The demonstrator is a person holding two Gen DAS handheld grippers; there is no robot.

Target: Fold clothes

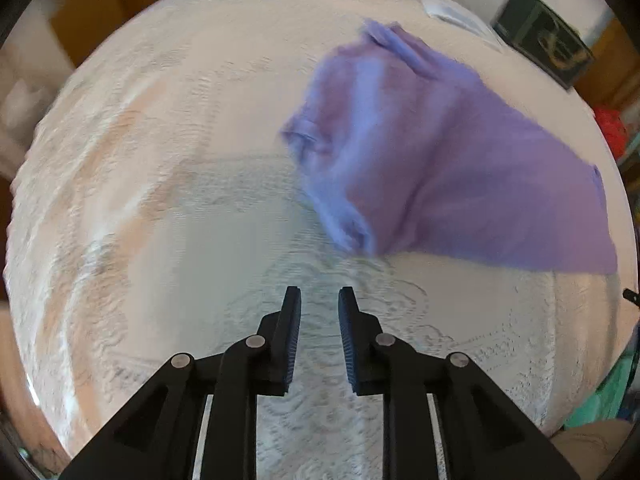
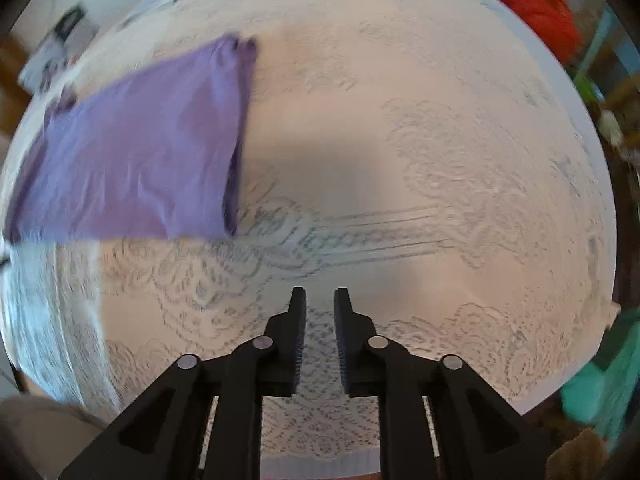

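Shirt (image 1: pixel 440 152), purple, lies partly folded on the lace-covered counter (image 1: pixel 180 160), between our tools. Left hand-held gripper (image 1: pixel 319 300) and right hand-held gripper (image 2: pixel 320 300) hover empty, jaws slightly parted, apparently free for the next fold.

The left gripper (image 1: pixel 319 300) is matte black plastic, with angular linkage arms joined by round silver pins and triangular cut-outs near the base. Its fingers (image 1: pixel 291 332) carry ribbed blue pads on their inner faces. The right gripper (image 2: pixel 320 300) is built alike (same silver pins, same blue ribbing).
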